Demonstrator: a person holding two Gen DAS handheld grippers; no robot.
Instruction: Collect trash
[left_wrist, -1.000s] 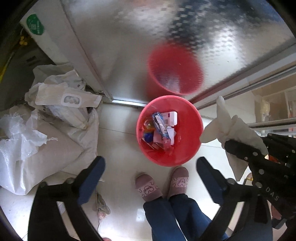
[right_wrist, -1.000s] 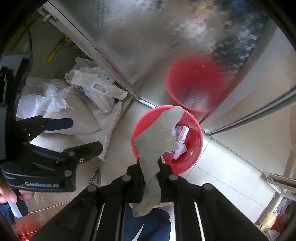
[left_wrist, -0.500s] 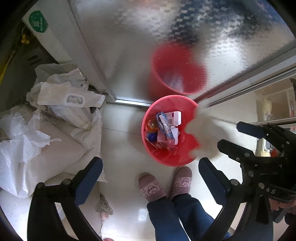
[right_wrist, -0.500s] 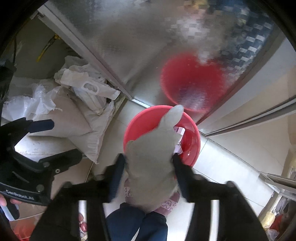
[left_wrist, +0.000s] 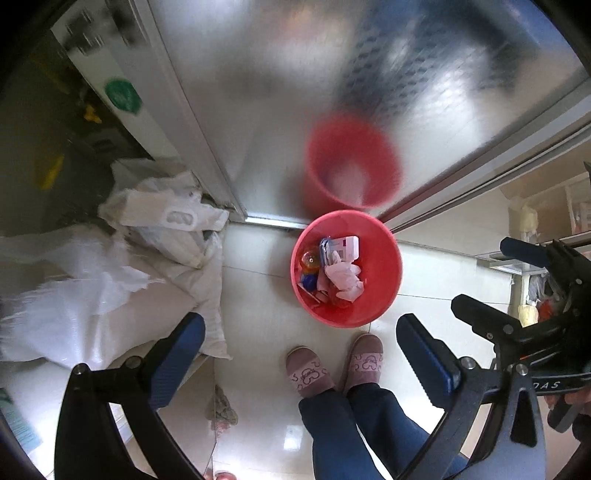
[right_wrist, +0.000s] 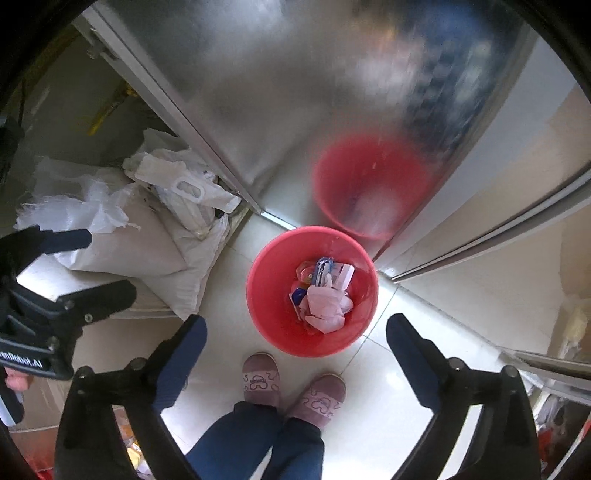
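A red bucket (left_wrist: 384, 266) (right_wrist: 273, 295) stands on the pale tile floor below both grippers, with mixed trash inside. A crumpled white glove (left_wrist: 341, 277) (right_wrist: 325, 304) lies on top of that trash. My left gripper (left_wrist: 299, 332) hangs open high above the floor, nothing between its blue pads. My right gripper (right_wrist: 295, 332) is above the bucket with its jaws opening wide and nothing between them. It also shows at the right edge (left_wrist: 517, 295) of the left wrist view.
A person's legs in blue trousers and pink slippers (left_wrist: 334, 363) (right_wrist: 291, 384) stand right beside the bucket. White sacks and bags (left_wrist: 122, 280) (right_wrist: 155, 229) are heaped on the left. A shiny metal door (left_wrist: 332, 92) behind the bucket mirrors it.
The right gripper went from shut on the white glove to wide open; the glove fell into the red bucket. Both grippers rose, so the bucket looks smaller.
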